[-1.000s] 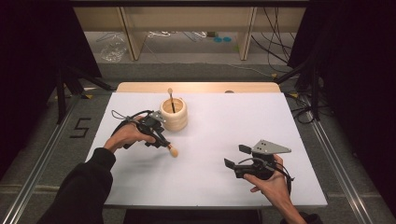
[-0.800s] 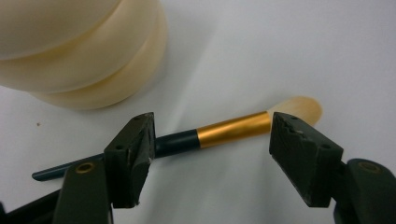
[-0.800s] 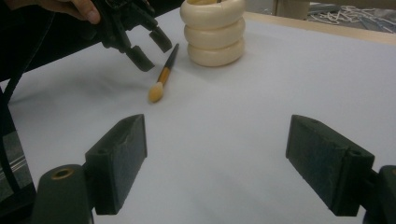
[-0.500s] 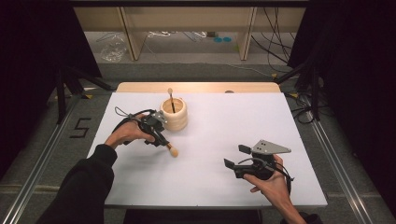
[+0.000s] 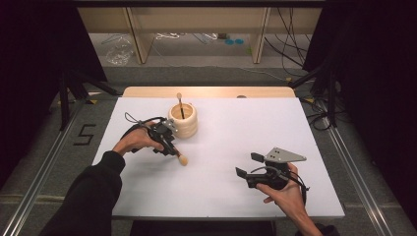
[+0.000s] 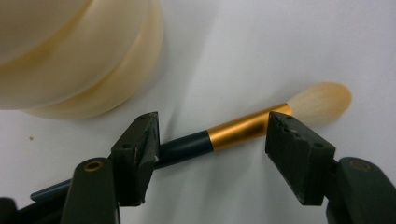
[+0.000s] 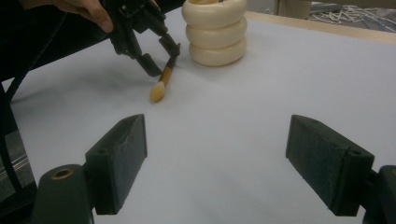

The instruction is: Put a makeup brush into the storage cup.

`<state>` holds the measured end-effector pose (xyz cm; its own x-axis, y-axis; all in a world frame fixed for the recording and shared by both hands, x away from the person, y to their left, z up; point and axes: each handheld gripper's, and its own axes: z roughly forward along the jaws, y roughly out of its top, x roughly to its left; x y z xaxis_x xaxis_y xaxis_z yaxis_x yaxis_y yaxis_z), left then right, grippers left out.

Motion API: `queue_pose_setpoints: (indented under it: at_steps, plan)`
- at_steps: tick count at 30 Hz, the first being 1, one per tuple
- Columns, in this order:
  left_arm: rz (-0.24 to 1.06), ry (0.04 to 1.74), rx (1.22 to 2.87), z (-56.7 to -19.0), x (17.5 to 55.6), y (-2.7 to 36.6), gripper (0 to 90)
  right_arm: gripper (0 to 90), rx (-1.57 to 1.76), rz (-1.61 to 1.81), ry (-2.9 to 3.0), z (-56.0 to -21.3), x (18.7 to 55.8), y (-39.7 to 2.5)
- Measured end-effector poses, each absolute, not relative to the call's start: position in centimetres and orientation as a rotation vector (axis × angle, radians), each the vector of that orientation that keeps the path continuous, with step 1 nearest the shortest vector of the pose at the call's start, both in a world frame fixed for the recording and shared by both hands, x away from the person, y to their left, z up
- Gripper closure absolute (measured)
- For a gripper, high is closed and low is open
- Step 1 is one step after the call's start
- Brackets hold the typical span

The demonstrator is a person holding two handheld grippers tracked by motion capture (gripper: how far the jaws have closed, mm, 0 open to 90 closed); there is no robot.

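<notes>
Your gold-banded makeup brush (image 6: 243, 129) lies flat on the white table (image 5: 236, 132), cream bristles pointing near-right, beside the ribbed cream holder (image 5: 183, 121).

The smooth, matt white tabletop (image 5: 231, 167) carries a glossy cream ribbed holder (image 6: 79, 56) (perhaps glazed ceramic). The dark-handled brush (image 6: 224, 133) has a satin gold metal ferrule and soft pale bristles.

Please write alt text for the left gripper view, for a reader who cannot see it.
A makeup brush lies on a white table between the two open black jaws of the left claw, its pale bristles pointing right. A cream ribbed holder stands at the upper left.
</notes>
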<state>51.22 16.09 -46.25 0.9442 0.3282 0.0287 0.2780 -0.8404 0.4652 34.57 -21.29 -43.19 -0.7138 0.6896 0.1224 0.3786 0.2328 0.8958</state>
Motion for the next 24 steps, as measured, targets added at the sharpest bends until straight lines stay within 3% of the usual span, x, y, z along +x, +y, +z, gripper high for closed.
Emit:
queue_pose_setpoints:
  at_steps: [24]
  plan:
    - [0.150, 0.366, 2.706, -46.02, 51.48, 16.21, 39.1, 21.8, 1.003, 1.492, 2.213, -43.23, 34.59, -21.24]
